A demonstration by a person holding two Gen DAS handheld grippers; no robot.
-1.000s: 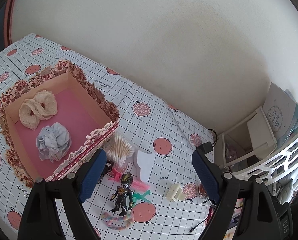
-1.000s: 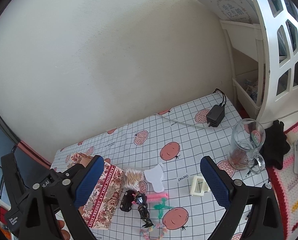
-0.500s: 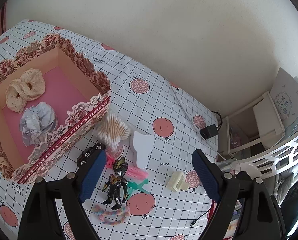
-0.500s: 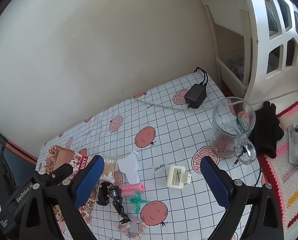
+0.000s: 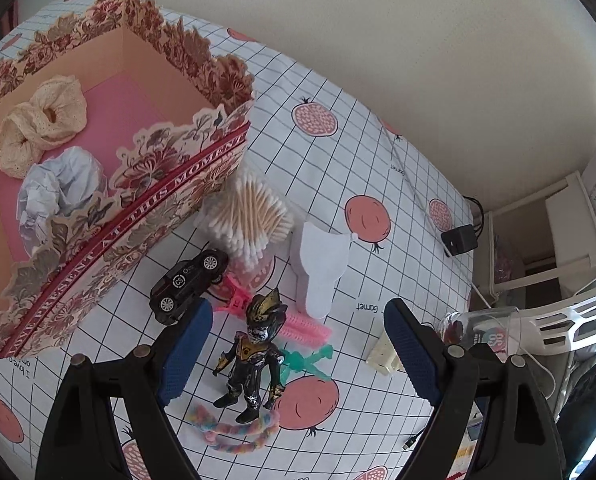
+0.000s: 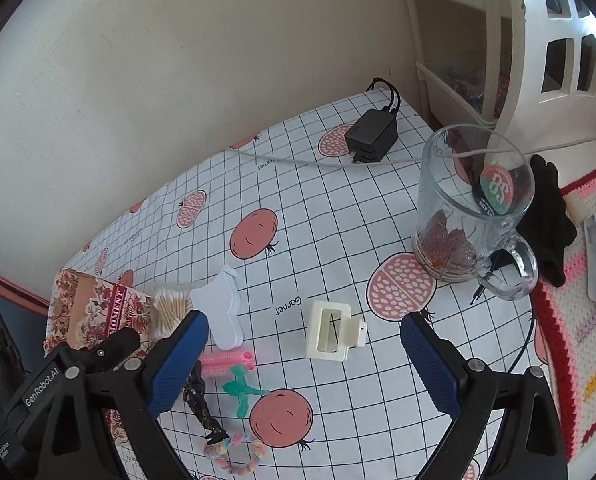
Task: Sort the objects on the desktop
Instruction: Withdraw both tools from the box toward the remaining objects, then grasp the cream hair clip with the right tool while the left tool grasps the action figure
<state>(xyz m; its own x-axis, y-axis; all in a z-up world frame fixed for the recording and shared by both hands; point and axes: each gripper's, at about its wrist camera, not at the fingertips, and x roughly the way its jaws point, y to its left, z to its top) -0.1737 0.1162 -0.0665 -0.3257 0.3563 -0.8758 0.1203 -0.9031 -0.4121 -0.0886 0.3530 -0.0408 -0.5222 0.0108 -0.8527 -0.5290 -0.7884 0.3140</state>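
My left gripper (image 5: pixel 293 344) hangs open over a cluster of small items: a black and gold action figure (image 5: pixel 257 352), a black toy car (image 5: pixel 187 286), a pink hair clip (image 5: pixel 281 320), a green clip (image 5: pixel 304 362) and a rainbow hair tie (image 5: pixel 233 432). A pack of cotton swabs (image 5: pixel 249 216) and a white card (image 5: pixel 320 268) lie just beyond. The floral box (image 5: pixel 165 200) at the left holds two cream scrunchies (image 5: pixel 41 124) and crumpled paper (image 5: pixel 57 196). My right gripper (image 6: pixel 304 344) is open above a cream clip (image 6: pixel 330 336). Nothing is between either pair of pads.
A glass mug (image 6: pixel 470 216) stands at the right on the checked tablecloth (image 6: pixel 338 220), with a black charger (image 6: pixel 372 132) and its cable by the wall. A white shelf unit (image 6: pixel 538 40) and a crocheted mat (image 6: pixel 578 340) border the right side.
Both grippers have come down toward the table and tilted further downward, so the objects look larger and closer. Their jaws stay equally wide. Nothing on the table has moved.
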